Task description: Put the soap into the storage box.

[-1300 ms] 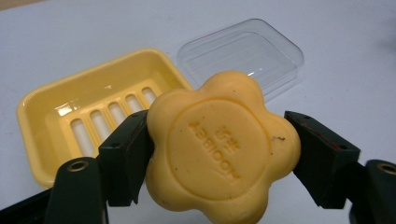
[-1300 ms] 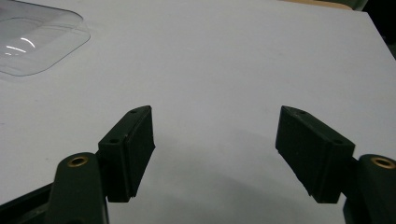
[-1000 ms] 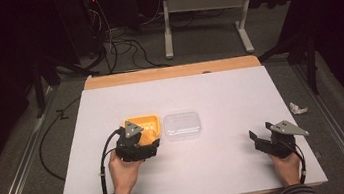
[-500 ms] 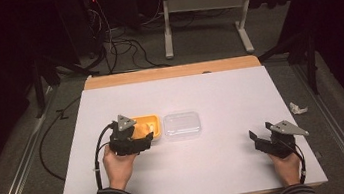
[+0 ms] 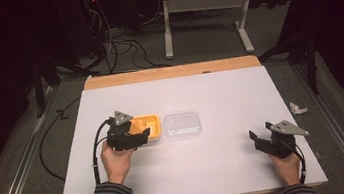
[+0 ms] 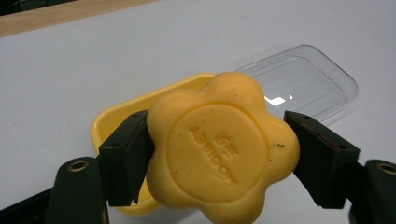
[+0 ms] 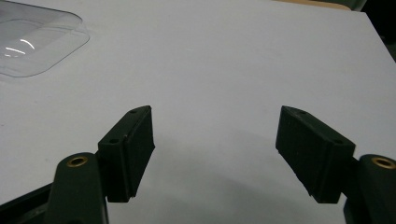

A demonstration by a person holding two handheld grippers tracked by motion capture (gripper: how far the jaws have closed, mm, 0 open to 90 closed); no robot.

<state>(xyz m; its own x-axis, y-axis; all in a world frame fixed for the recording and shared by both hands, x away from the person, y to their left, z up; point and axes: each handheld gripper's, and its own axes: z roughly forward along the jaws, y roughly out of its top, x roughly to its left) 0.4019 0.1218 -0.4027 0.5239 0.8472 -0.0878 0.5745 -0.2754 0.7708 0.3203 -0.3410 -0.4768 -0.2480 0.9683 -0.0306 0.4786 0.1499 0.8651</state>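
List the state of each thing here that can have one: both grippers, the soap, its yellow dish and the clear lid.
left gripper: shut on the yellow soap, lifted over the dish.
yellow soap: held between the jaws, embossed face toward the camera.
yellow dish: open, uncovered, resting on the table.
clear lid: off, lying flat beside the dish.
right gripper: open, jaws wide apart, holding nothing, low over bare table.

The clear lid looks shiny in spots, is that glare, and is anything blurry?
Yes: in the left claw view the clear lid shows small white glints from a lamp, and the soap is sharp enough to see its stamped letters; in the right claw view the near black claw looks soft and casts a faint shadow; the high view is dark beyond the table.
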